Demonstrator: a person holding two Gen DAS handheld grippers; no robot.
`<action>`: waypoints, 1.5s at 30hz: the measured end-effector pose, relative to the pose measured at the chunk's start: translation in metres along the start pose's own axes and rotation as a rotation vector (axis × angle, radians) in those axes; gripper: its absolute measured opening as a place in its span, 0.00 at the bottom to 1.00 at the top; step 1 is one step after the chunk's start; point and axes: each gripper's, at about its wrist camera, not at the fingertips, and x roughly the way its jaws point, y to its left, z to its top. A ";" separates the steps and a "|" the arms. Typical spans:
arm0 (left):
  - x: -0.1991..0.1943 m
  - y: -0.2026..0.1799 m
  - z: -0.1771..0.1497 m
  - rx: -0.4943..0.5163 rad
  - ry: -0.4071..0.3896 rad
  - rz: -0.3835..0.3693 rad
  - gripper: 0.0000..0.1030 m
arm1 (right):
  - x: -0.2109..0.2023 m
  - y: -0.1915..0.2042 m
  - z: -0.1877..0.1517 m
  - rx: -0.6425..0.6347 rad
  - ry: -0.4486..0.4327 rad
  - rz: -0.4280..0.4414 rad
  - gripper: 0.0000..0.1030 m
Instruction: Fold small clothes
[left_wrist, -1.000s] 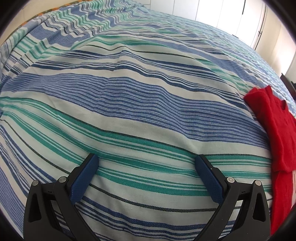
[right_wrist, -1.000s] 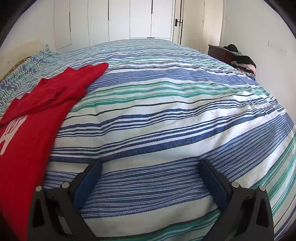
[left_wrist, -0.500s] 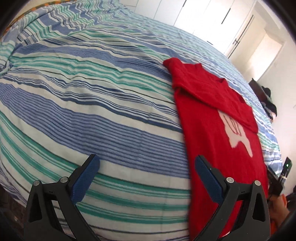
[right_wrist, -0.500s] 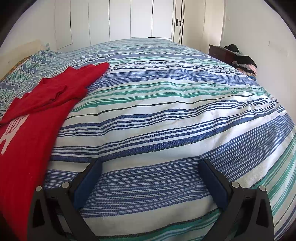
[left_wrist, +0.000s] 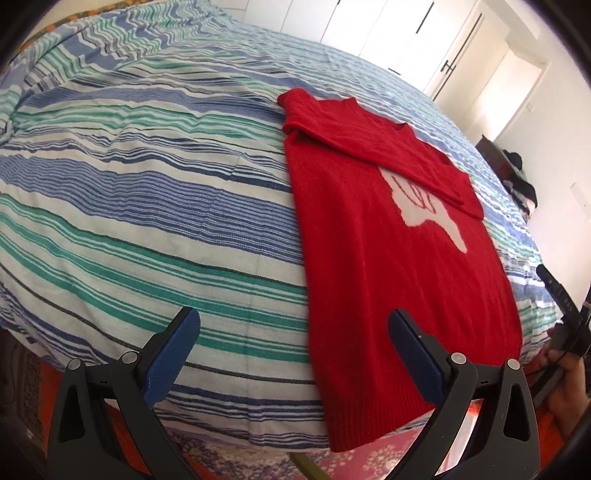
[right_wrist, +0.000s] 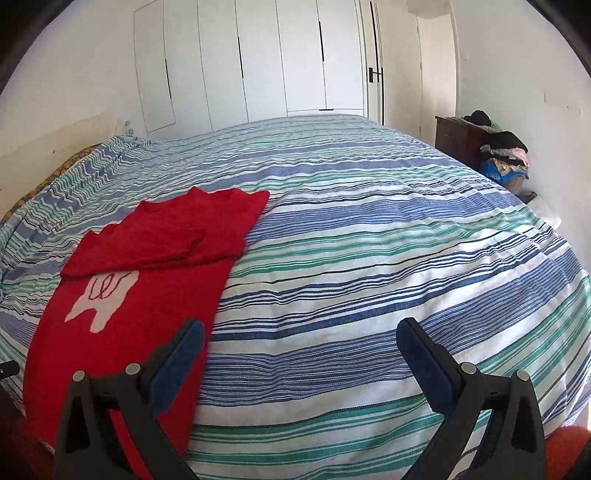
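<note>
A red sweater (left_wrist: 391, 236) with a white printed figure lies flat on the striped bedspread (left_wrist: 147, 192), its sleeves folded across the chest and its hem hanging over the near edge of the bed. My left gripper (left_wrist: 291, 332) hovers open just before that edge, its right finger over the sweater's lower left part, nothing between its pads. In the right wrist view the sweater (right_wrist: 147, 280) lies at the left. My right gripper (right_wrist: 303, 343) is open over the bare bedspread (right_wrist: 369, 258), with its left finger at the sweater's right side.
A hand (left_wrist: 565, 369) holding the other gripper shows at the right border of the left wrist view. White wardrobe doors (right_wrist: 258, 62) stand behind the bed. A dark bedside cabinet (right_wrist: 458, 140) piled with clothes (right_wrist: 502, 151) stands at the far right.
Both grippers have pulled back from the bed. The left one swung right until the whole sweater came into view. The right view has widened and shows more of the room.
</note>
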 end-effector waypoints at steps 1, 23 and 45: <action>-0.009 -0.002 0.004 0.007 -0.017 0.000 0.99 | -0.006 0.004 0.002 -0.004 -0.018 0.012 0.99; -0.181 -0.020 0.078 0.013 -0.266 -0.212 0.99 | -0.237 0.055 0.139 0.031 -0.275 0.273 0.99; -0.197 -0.022 0.097 0.061 -0.159 -0.008 0.99 | -0.213 0.089 0.102 -0.221 0.073 0.372 0.99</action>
